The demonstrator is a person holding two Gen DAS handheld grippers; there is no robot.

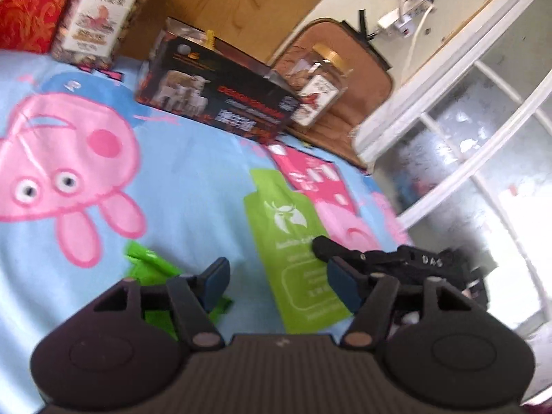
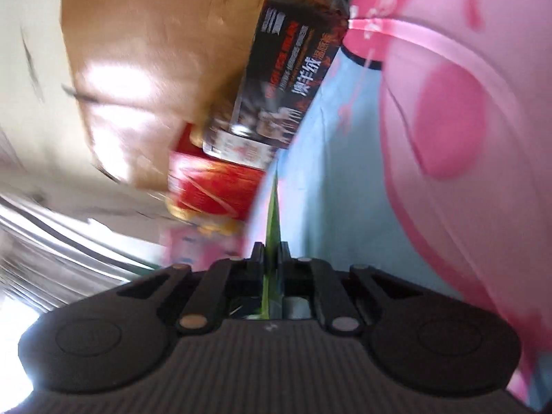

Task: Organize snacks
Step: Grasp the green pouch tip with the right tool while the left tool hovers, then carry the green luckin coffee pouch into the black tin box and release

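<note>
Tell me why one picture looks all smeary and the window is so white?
Right wrist view: streaky motion blur, so the black box and red box look smeared, while the green pouch pinched in the right tongs stays sharper. Left wrist view: only mildly soft; daylight washes the window white, and the fisheye lens bends its frame.

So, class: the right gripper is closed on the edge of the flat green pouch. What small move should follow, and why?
Probably lift the green pouch slightly off the cartoon sheet. The right gripper already pinches its edge, and the left gripper is open, holding nothing.
</note>
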